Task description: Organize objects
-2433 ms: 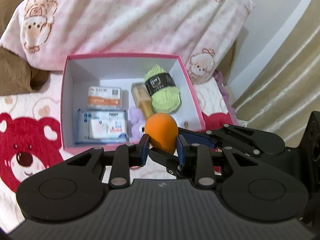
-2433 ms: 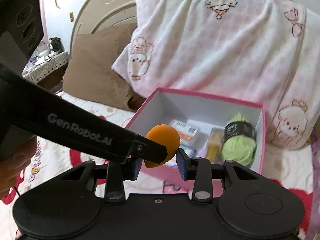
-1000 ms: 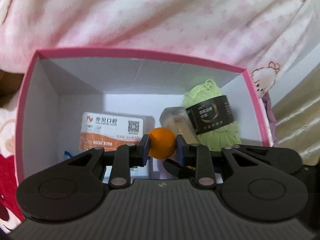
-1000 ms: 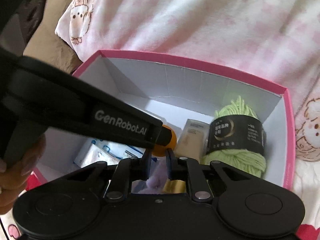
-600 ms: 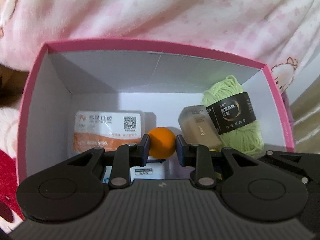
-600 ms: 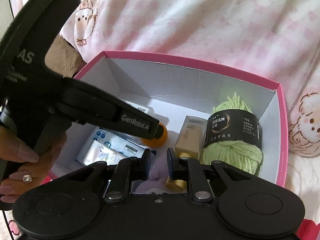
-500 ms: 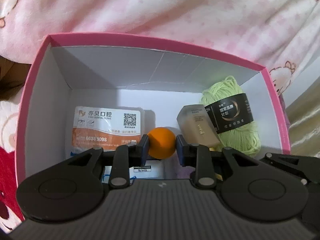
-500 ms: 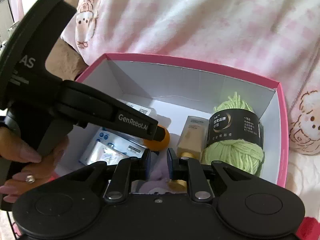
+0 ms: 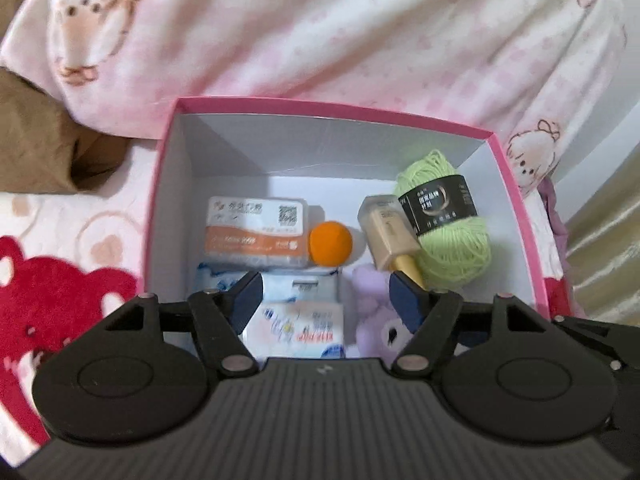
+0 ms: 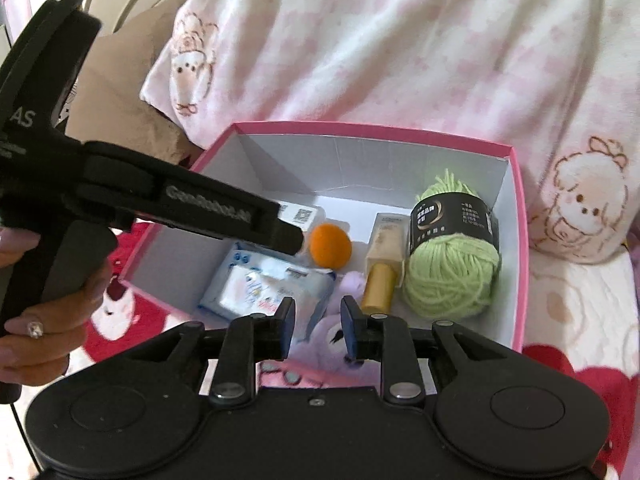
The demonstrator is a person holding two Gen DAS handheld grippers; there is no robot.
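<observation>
Two hand-held grippers hover over a pink box with white inner walls, which sits on a bed cover printed with red bears, in front of a large pink-and-white checked blanket and a brown pillow. Inside the box, a lime-green yarn ball with a black paper band lies at the right, its long axis running toward the back wall. Beside it a beige bottle with a gold cap lies flat, cap toward the camera. An orange-and-white packet sits at the back left, a blue-and-white wipes pack in front of it, and a lilac plush toy at the near edge. The orange ball rests on the box floor between the packet and the bottle; it is round, with no clear long axis or pointing direction. It lies ahead of the left gripper, apart from both blue pads. That gripper's jaws are opening and nothing is between them; half a second ago they were clenched on the ball, which now lies released. The right gripper is opening slightly, its jaws narrowly parted and empty, above the plush toy. A hand holds the left gripper's handle.
</observation>
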